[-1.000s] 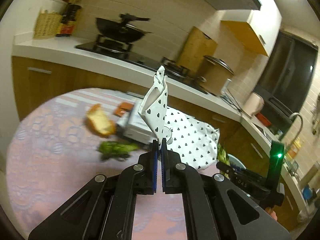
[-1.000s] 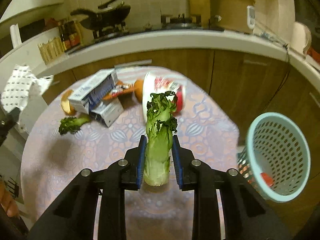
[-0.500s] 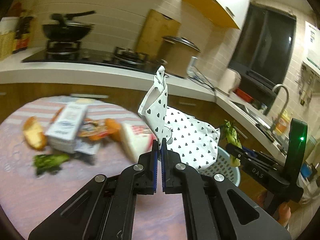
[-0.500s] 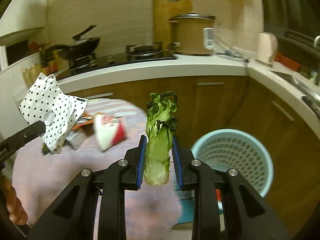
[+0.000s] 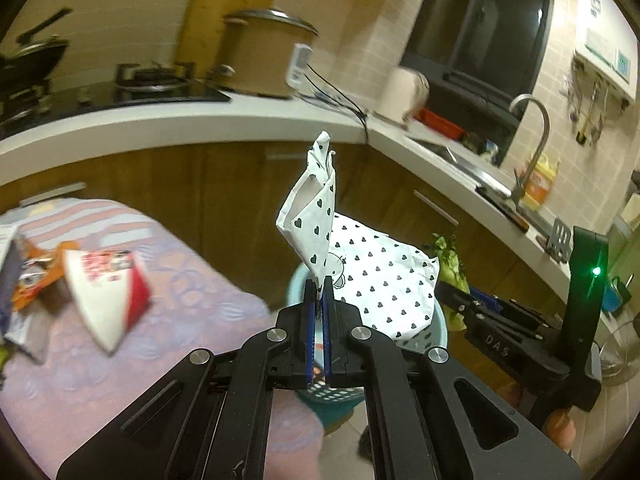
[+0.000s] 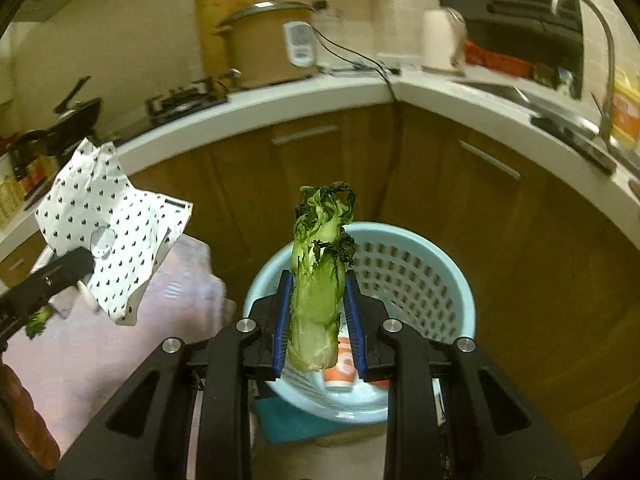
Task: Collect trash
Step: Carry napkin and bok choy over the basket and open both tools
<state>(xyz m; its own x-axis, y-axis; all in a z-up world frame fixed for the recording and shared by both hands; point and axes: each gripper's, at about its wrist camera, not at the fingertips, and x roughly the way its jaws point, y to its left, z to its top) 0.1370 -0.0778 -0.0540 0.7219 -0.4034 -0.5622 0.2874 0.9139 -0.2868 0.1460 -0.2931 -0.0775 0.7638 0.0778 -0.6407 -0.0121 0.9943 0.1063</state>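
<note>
The counter [image 5: 168,304], under a pale lilac patterned cloth, fills the 9 o'clock side of the left wrist view. A kitchen worktop [image 6: 280,100] curves across 12 o'clock in both views, carrying a brown pot [image 6: 266,46]. A light blue basket [image 6: 420,276] stands on the floor at the centre of the right wrist view; an orange-and-white cup [image 6: 340,370] lies in its bottom. On the counter at 9 o'clock lies a white-and-red carton [image 5: 106,292], blurred, beside other packets [image 5: 24,280]. The left hand-held gripper [image 5: 319,296] is pressed together, pinching a heart-print bag [image 5: 372,284] that sticks up towards 12 o'clock. The right hand-held gripper [image 6: 318,308] pinches a green stalk [image 6: 318,272] upright, in front of the basket's mouth.
</note>
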